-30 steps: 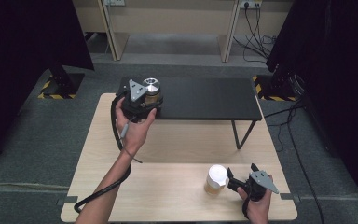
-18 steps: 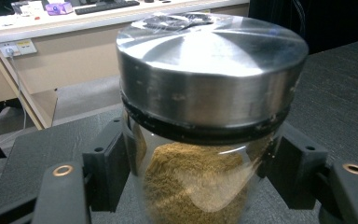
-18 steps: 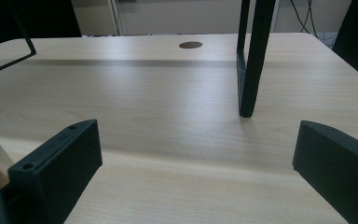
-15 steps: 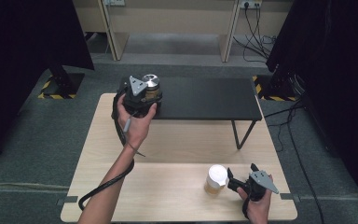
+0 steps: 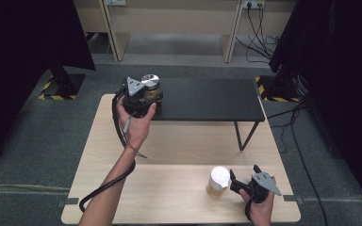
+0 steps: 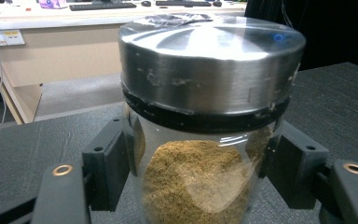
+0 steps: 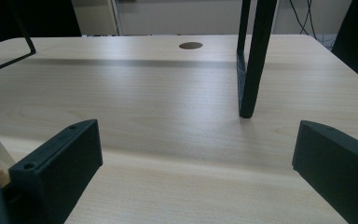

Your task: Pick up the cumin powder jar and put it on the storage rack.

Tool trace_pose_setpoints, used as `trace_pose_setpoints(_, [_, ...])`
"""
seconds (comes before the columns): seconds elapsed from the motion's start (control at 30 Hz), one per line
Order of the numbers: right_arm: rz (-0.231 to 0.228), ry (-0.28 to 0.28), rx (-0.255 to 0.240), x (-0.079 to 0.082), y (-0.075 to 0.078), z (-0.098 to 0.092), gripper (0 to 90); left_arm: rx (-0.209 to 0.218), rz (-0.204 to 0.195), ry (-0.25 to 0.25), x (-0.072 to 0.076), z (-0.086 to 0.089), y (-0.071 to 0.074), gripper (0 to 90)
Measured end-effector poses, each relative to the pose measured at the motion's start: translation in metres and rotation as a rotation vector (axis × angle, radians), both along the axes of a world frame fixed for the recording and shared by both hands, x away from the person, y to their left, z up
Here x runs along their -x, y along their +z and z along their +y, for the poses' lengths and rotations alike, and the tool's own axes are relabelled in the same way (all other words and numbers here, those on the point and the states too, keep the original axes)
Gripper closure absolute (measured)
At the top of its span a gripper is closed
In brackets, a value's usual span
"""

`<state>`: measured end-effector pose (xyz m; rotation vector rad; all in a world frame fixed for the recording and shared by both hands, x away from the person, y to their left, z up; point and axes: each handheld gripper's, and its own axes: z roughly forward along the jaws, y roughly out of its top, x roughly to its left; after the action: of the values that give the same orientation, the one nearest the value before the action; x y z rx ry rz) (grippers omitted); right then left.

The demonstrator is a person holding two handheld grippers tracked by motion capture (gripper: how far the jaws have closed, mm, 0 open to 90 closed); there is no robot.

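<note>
A glass jar (image 6: 200, 186) with a steel lid (image 5: 150, 80), holding brown powder, sits between the pads of my left gripper (image 6: 205, 163), which is shut on its sides. In the high view my left gripper (image 5: 147, 94) holds it at the left end of the black shelf (image 5: 207, 99); whether the base touches the shelf I cannot tell. My right gripper (image 5: 242, 176) rests low on the wooden table (image 5: 179, 141) at the front right, open (image 7: 196, 154), nothing between its jaws. A white-lidded jar (image 5: 218, 181) stands just left of it, touching neither jaw.
The shelf's black leg (image 7: 251, 60) stands ahead of the right gripper, and a round cable hole (image 7: 190, 45) lies farther back in the tabletop. The left gripper's cable (image 5: 108, 183) trails along the forearm. Dark curtains and wooden desks ring the room.
The left hand has shifted slightly at the shelf's left end, the jar still gripped. The right gripper and the white-lidded jar have not moved.
</note>
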<state>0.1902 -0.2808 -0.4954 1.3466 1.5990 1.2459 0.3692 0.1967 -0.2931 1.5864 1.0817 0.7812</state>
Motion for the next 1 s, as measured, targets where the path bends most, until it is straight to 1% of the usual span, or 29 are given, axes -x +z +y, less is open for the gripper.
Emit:
trace_pose_setpoints(0.27, [0.000,0.001,-0.001,0.000,0.000,0.000,1.4,-0.003,0.005,-0.002,-0.001,0.000,0.002,29.9])
trace_pose_setpoints(0.5, [-0.001,0.001,0.001,0.000,0.000,0.000,1.4,0.012,0.021,-0.006,-0.003,0.002,0.003,29.1])
trace_pose_setpoints(0.53, [-0.001,0.001,0.000,0.000,0.000,0.000,1.4,0.012,0.022,-0.003,-0.003,0.002,0.003,28.2])
trace_pose_setpoints(0.6, [-0.001,0.000,-0.001,0.000,0.000,0.000,1.4,0.015,0.021,0.015,-0.001,0.000,0.003,23.0])
trace_pose_setpoints(0.67, [-0.001,0.001,-0.002,0.000,0.000,0.000,1.4,0.016,-0.005,0.023,0.004,-0.001,-0.001,18.1])
trace_pose_setpoints(0.7, [0.000,0.002,-0.003,0.000,0.000,-0.001,1.4,0.009,-0.020,0.030,0.007,-0.002,-0.003,16.1])
trace_pose_setpoints(0.77, [0.001,0.003,-0.004,0.000,0.000,-0.001,1.4,0.005,-0.037,0.031,0.011,-0.003,-0.005,12.2])
trace_pose_setpoints(0.87, [0.000,0.003,-0.004,0.000,0.000,-0.001,1.4,0.012,-0.055,0.025,0.017,-0.002,-0.006,9.5])
trace_pose_setpoints(1.0, [0.001,0.003,-0.004,0.000,0.000,-0.001,1.4,0.015,-0.079,0.005,0.026,0.001,-0.004,8.0])
